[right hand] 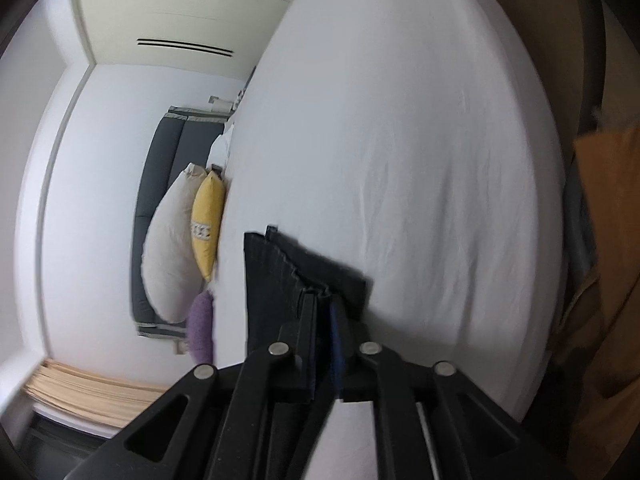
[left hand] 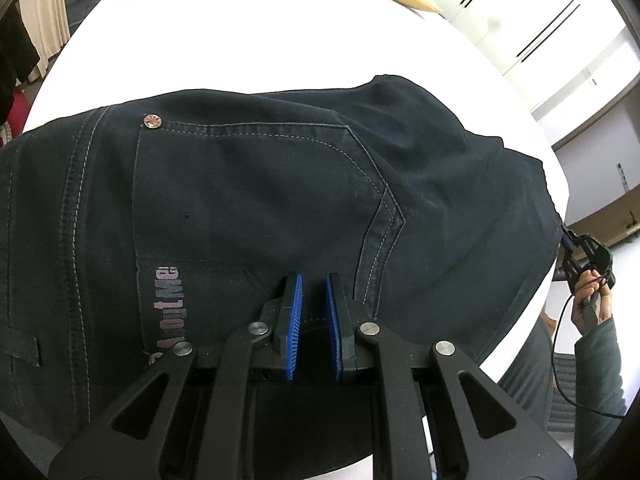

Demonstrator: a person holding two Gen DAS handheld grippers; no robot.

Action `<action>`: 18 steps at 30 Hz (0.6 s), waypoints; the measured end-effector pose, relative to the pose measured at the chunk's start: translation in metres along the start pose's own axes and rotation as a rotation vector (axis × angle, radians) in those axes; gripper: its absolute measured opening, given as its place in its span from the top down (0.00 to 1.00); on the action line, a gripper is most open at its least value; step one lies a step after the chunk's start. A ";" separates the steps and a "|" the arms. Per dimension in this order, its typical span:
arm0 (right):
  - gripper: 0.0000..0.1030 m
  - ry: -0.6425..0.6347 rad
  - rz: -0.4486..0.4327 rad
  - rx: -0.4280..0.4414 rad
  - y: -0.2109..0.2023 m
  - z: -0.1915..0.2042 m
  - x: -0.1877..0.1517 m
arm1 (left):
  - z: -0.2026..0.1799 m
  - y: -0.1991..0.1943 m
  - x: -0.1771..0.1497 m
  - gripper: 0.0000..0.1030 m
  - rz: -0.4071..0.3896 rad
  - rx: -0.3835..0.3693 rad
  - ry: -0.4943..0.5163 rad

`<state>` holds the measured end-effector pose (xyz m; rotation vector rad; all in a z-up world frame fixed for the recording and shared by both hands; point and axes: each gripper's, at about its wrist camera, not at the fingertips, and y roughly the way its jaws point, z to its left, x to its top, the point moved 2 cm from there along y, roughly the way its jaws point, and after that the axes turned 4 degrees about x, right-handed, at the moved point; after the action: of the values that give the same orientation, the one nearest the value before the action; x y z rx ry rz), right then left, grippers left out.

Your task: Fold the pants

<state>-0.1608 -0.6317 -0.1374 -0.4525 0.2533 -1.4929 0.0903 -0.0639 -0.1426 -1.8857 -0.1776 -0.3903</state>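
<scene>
On the white bed, the dark pants lie spread across the left wrist view, their long axis running from the picture's left edge to its right. The waist end, with a belt loop and double stitching, is toward the left; the legs taper away to the right, past the mattress edge. A back pocket faces up, with a metal rivet at its upper left corner and pale printed lettering along its near side, too distorted to read in full.

The left claw sits low over the pocket's near edge, its blue pads close together with only a narrow slot between them; a fold of dark cloth appears to lie in that slot, so it looks pinched on the pants. The waistband's left part is cut off by the frame, and the near hem is hidden behind the claw's black linkage.

At the far right of that view a hand in a dark sleeve grips the right claw, which meets the pants' leg end. In the blurred right wrist view, the right claw has a bunched hem of the pants between its fingers, pads nearly together. Whether they press the cloth is hard to make out. Pillows lean by the headboard.
</scene>
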 end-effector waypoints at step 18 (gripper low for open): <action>0.96 -0.102 0.019 -0.095 0.008 0.017 -0.009 | -0.007 -0.002 0.003 0.89 0.004 0.028 -0.006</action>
<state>-0.1475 -0.6203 -0.1270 -0.5991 0.2482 -1.4385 0.0915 -0.0704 -0.1373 -1.8597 -0.1816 -0.3779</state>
